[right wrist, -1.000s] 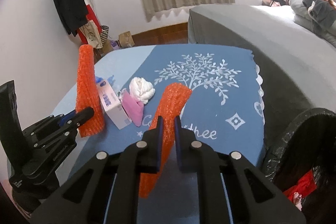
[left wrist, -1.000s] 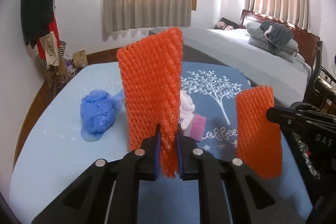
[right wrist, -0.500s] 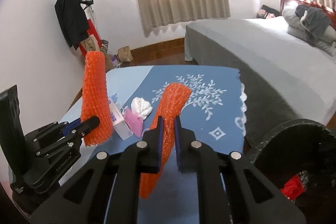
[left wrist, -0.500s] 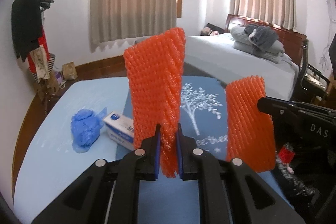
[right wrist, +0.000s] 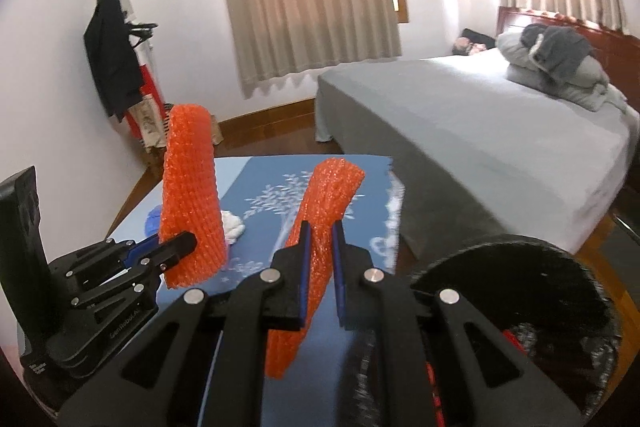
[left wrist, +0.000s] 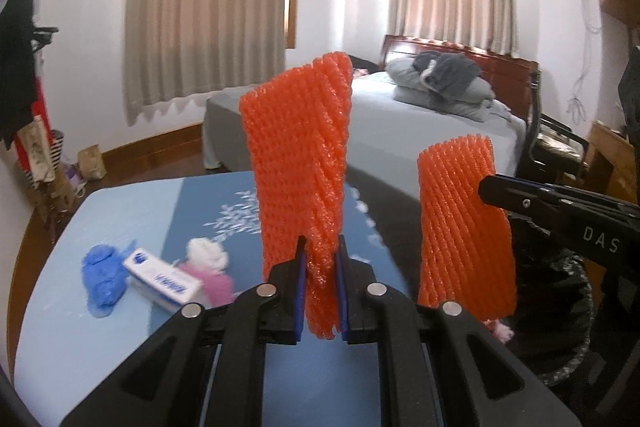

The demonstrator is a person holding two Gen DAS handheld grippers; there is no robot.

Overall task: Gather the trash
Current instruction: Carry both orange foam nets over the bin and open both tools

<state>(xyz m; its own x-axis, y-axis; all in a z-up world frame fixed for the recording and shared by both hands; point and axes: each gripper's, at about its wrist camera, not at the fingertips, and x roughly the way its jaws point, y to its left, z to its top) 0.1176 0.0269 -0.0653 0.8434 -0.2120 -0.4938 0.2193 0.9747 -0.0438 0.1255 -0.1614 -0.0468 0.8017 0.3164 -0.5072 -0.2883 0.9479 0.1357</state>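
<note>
My left gripper (left wrist: 321, 255) is shut on an orange foam net sleeve (left wrist: 300, 163) and holds it upright above the table. My right gripper (right wrist: 319, 239) is shut on a second orange foam net sleeve (right wrist: 324, 203); this one also shows in the left wrist view (left wrist: 460, 227), near a black-lined trash bin (left wrist: 560, 315) at the right. The bin (right wrist: 540, 307) shows at the lower right of the right wrist view. The left gripper with its sleeve (right wrist: 192, 195) shows at the left there.
On the blue tablecloth (left wrist: 120, 211) lie a crumpled blue bag (left wrist: 102, 279), a white box (left wrist: 162, 279), a pink wrapper (left wrist: 216, 283) and a white wad (left wrist: 208, 253). A grey bed (right wrist: 480, 131) stands behind. A coat rack (right wrist: 112, 59) is at the left wall.
Both grippers have risen and drawn back from the table with their sleeves, swinging right toward the bin. The items on the table now look lower and farther away.
</note>
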